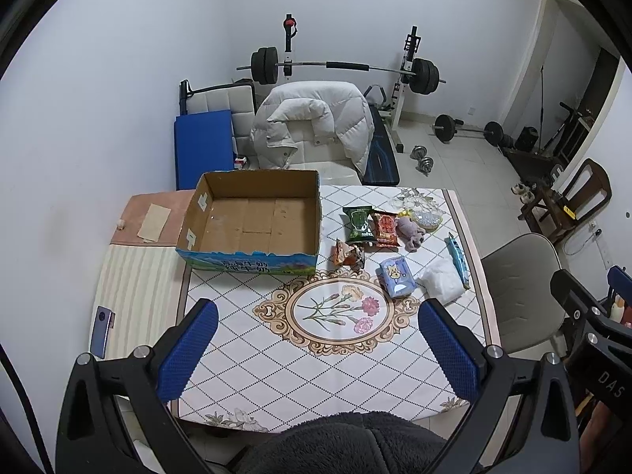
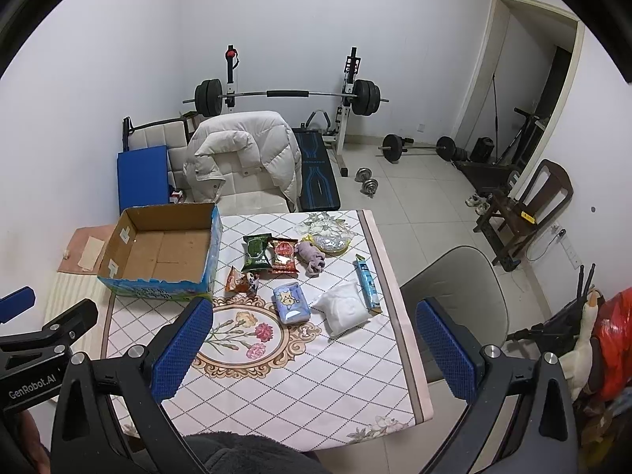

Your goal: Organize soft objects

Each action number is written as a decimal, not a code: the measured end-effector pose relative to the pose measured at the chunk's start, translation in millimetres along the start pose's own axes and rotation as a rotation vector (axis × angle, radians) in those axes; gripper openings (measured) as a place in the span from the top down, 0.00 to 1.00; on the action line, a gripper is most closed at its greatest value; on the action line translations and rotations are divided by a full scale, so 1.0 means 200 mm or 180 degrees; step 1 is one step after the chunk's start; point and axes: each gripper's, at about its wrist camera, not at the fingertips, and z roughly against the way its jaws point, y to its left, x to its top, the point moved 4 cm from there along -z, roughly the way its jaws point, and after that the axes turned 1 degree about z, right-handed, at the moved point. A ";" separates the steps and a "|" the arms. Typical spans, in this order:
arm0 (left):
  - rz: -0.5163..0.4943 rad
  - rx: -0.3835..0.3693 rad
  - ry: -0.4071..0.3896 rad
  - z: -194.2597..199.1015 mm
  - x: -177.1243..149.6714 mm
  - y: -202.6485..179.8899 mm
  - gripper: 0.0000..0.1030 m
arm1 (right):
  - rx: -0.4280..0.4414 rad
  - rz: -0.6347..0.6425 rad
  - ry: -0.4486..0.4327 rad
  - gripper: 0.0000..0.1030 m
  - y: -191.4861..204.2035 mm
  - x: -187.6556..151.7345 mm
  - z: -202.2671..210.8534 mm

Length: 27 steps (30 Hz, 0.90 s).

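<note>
An empty cardboard box (image 1: 256, 221) (image 2: 162, 252) stands at the table's far left. To its right lie a green snack bag (image 1: 358, 224) (image 2: 256, 252), a red snack bag (image 1: 385, 229) (image 2: 283, 256), a purple plush (image 1: 410, 231) (image 2: 312, 256), an orange packet (image 1: 347, 256) (image 2: 241, 279), a blue tissue pack (image 1: 397, 276) (image 2: 291, 302), a white soft bag (image 1: 441, 280) (image 2: 343, 308) and a long blue packet (image 1: 458, 254) (image 2: 367, 282). My left gripper (image 1: 318, 349) and right gripper (image 2: 312, 349) hover open above the near table, holding nothing.
A clear bag with yellow trim (image 2: 328, 239) lies at the table's far edge. A phone (image 1: 102, 330) rests on the striped mat at left. A grey chair (image 2: 458, 300) stands right of the table, a chair with a white jacket (image 1: 312, 126) behind it. Weights lie on the floor.
</note>
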 end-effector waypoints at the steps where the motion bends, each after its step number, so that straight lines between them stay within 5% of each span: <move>1: 0.0003 0.0002 -0.0008 0.00 0.00 0.00 0.00 | -0.0010 0.0006 -0.0003 0.00 0.00 0.00 0.00; 27: 0.0027 0.0003 -0.0021 -0.01 0.03 0.06 0.00 | -0.0003 0.0018 -0.0021 0.00 0.01 0.02 0.01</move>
